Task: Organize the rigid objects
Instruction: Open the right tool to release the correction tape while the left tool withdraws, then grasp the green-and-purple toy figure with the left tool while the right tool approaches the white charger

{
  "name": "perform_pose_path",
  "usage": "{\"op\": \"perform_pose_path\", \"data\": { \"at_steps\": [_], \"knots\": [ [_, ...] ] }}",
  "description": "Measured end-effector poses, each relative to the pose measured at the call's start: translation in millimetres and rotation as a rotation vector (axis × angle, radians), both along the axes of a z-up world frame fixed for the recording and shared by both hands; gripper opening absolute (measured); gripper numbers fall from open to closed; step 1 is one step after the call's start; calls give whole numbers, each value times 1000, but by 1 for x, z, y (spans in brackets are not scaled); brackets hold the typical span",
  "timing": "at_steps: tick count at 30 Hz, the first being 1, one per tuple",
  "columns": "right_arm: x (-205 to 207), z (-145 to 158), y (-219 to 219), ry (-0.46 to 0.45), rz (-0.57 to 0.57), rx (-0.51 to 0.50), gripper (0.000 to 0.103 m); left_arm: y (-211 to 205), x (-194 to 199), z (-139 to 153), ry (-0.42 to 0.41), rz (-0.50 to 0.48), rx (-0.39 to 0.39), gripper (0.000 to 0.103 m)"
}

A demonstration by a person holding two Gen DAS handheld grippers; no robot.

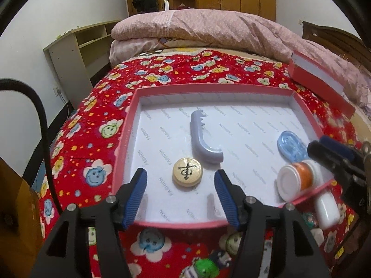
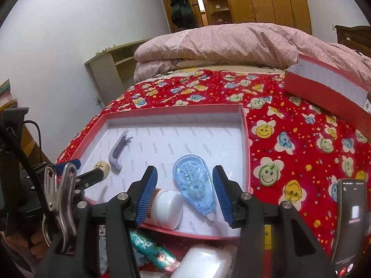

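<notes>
A shallow pink box lid [image 1: 125,129] [image 2: 245,139] lies on the bed. In it lie a grey hook-shaped handle [image 1: 204,139] [image 2: 117,149], a wooden chess piece [image 1: 187,172] [image 2: 103,168], a blue correction-tape dispenser [image 1: 292,147] [image 2: 197,183] and a white-and-orange jar [image 1: 296,181] [image 2: 165,206] on its side. My left gripper [image 1: 180,197] is open and empty over the lid's near edge, by the chess piece. My right gripper [image 2: 185,194] is open and empty above the dispenser and jar.
Loose items lie in front of the lid: a white case [image 2: 204,261] [image 1: 327,210], a green tube [image 2: 150,247], a green toy [image 1: 206,266]. A red box [image 1: 320,81] [image 2: 329,85] sits far right, a folded pink quilt [image 1: 197,27] behind, a phone [image 2: 350,220] at right.
</notes>
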State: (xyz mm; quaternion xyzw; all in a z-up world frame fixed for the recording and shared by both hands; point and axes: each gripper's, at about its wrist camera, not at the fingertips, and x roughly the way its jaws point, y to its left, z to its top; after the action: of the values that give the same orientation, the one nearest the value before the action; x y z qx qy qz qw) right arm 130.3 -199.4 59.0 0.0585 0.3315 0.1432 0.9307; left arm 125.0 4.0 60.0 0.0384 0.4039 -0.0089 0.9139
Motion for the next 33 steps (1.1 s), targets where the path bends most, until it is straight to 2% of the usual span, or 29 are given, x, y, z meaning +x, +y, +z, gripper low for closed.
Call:
{"op": "perform_pose_path", "data": {
  "at_steps": [17, 28, 33],
  "knots": [
    [-47, 8, 1, 13, 2, 2, 51, 17, -53, 6, -4, -11, -61, 64],
    [-82, 0, 1, 58, 18, -29, 51, 14, -77, -4, 9, -42, -70, 64],
    [-98, -9, 3, 82, 33, -55, 51, 8, -86, -8, 3, -74, -50, 64]
  ]
}}
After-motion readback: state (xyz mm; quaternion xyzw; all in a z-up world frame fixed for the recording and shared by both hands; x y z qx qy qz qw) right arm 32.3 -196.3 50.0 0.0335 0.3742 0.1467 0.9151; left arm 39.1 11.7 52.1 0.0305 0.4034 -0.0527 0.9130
